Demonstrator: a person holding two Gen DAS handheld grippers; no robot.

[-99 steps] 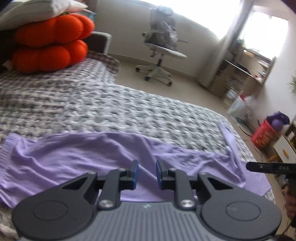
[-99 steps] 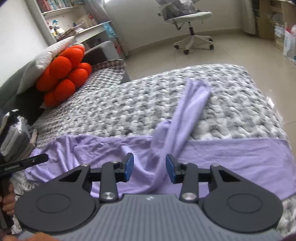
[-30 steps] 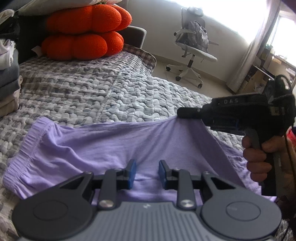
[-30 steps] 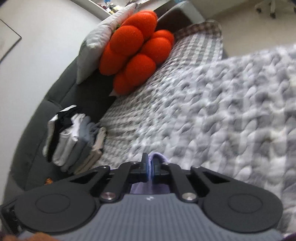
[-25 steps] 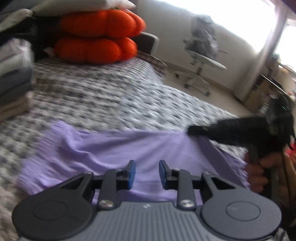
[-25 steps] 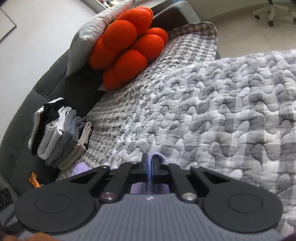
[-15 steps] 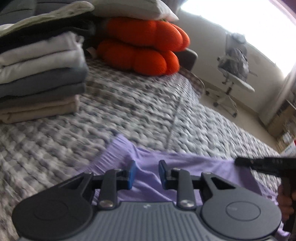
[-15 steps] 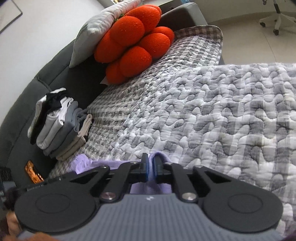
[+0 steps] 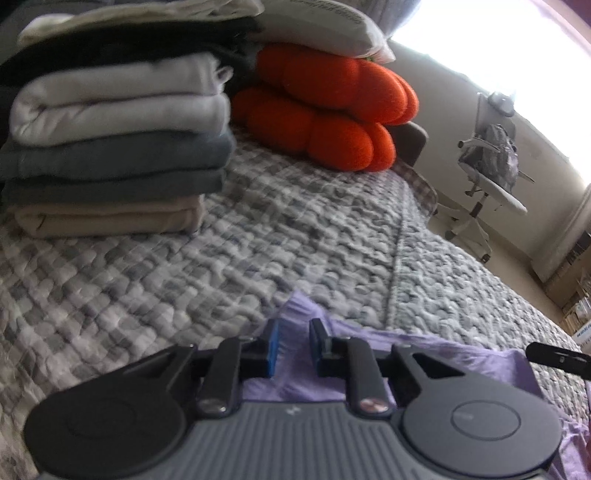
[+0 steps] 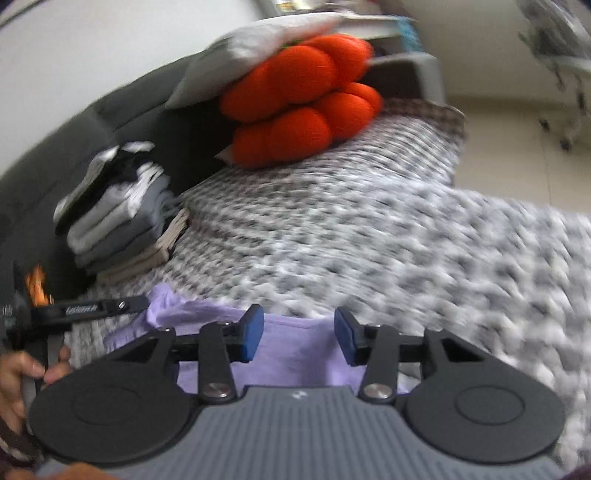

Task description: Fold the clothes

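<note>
Garment: a lilac garment (image 9: 424,354) lies flat on a bed's grey-and-white quilt (image 9: 258,251), at the near edge of the bed, under both claws.
Left claw: the left claw (image 9: 293,345) is closing, its blue pads (image 9: 272,347) either side of a raised corner of the lilac cloth; the pads stand a little apart and do not press on it.
Right claw: the right claw (image 10: 299,338) is opening above the garment's far hem; the cloth lies below the gap, between the pads but clear of them, released.
Seen across: in the right wrist view the left claw's black finger tip sits at the garment's left corner, a hand (image 10: 16,373) on its handle; in the left wrist view a black finger tip of the right claw enters at the right edge over the cloth.
Beyond: a stack of folded clothes (image 9: 114,147) stands on the quilt, well apart from the garment.
Behind: orange round cushions (image 9: 325,118) under a pale pillow (image 9: 321,26), against a dark headboard (image 10: 74,155).
Room: an office chair (image 9: 491,173) stands on the floor by a bright window.
</note>
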